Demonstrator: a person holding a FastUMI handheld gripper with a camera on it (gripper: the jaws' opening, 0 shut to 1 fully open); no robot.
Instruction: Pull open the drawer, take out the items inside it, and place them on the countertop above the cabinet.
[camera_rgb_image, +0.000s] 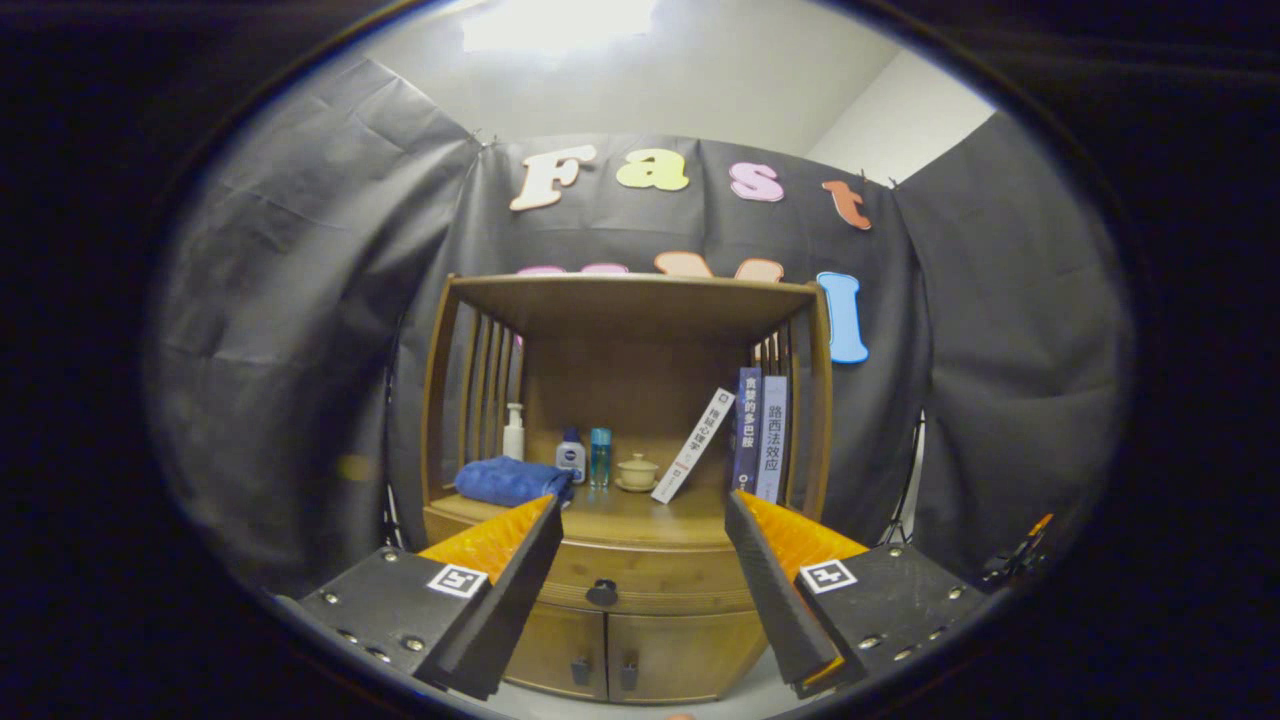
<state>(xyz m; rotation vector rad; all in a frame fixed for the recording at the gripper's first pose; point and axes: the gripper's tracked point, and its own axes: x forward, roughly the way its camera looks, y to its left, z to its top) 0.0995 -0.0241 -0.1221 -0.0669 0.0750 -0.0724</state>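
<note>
Against the black cloth wall stands a wooden cabinet (640, 640); its closed drawer (650, 578), knob (602, 592) included, sits beyond and between the fingers of the gripper (642, 515), spread wide and empty.

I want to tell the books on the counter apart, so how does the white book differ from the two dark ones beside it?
The white book is pale and leans tilted, its top against the two dark books, which are darker and stand upright against the cabinet's right slats. The white book sits nearer the small lidded cup. All rest on the countertop, beyond the open fingers.
</note>
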